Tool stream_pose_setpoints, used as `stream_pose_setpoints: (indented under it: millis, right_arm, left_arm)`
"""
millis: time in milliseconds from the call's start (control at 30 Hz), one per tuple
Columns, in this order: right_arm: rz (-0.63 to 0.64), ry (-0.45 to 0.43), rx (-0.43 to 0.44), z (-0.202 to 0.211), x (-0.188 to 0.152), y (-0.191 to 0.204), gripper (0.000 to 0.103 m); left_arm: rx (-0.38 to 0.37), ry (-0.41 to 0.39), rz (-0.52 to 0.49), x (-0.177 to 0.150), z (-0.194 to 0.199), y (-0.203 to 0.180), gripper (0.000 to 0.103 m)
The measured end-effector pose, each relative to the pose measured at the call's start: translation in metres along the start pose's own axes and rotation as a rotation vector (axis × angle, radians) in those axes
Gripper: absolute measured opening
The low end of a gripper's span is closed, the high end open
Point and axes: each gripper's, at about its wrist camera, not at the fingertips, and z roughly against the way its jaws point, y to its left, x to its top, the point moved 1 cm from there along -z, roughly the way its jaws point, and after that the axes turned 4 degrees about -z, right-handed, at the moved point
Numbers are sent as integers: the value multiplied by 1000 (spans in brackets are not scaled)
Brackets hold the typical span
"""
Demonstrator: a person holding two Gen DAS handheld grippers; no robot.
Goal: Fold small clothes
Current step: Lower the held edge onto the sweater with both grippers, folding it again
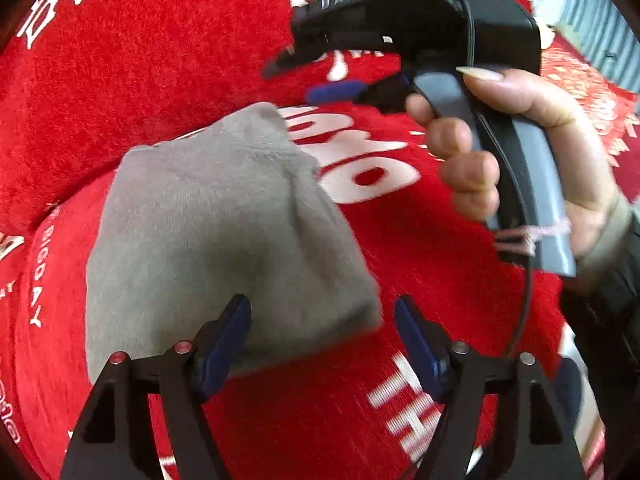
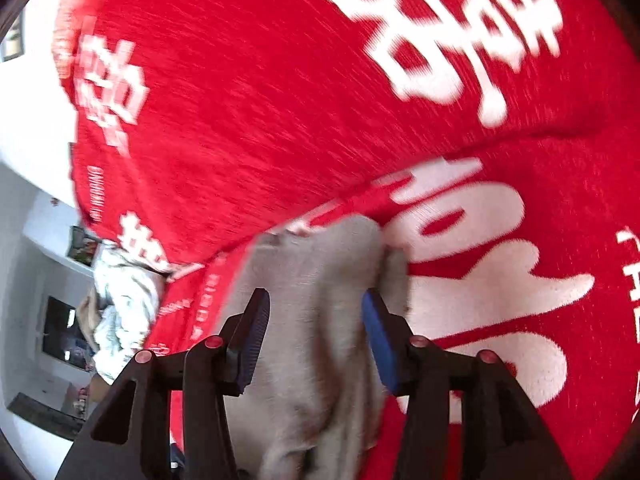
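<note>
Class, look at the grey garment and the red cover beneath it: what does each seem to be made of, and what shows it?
Grey garment: probably fleece or brushed knit; matte, fuzzy, with soft folds. Red cover: seemingly plush or towelling-like fabric; a short pile shows, with white lettering in it.

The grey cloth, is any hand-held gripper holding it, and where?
Nothing holds it. The grey cloth lies on the red blanket. Both the left hand-held gripper and the right hand-held gripper are open, pads apart from it.
</note>
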Motion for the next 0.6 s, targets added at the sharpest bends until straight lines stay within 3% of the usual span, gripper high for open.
stream_pose_setpoints:
  millis: [67,133,200,233,333,400,433,500,600]
  right_arm:
    - [27,0,66,7,-7,14,64]
    - [56,58,144,-2,-19,30,76]
    - [42,136,209,-23,-29,38,76]
    - [31,156,202,-32,-31,36,76]
    - [-10,167,63,-56,-32,13,75]
    - [-17,151,-8,-60,-32,-6,67]
    - [-6,148,-2,-57,-33,-9,66]
    - [18,135,-34,-49,-33,-5,67]
    - [106,94,-170,-29,-37,12,76]
  left_arm:
    - [-59,-36,13,-8,19,6,75]
    - [-92,-76,41,-12,36,20,75]
    - [-58,-104,99,-12,45,41,75]
    - [-35,-108,142,-10,46,56,75]
    - [24,-106,287,-6,36,103,75]
    - [72,-50,360,-8,17,131,75]
    - [90,-8,392,-11,4,142,75]
    - [43,32,414,-19,-14,150,83]
    - [21,8,420,-20,-9,152,83]
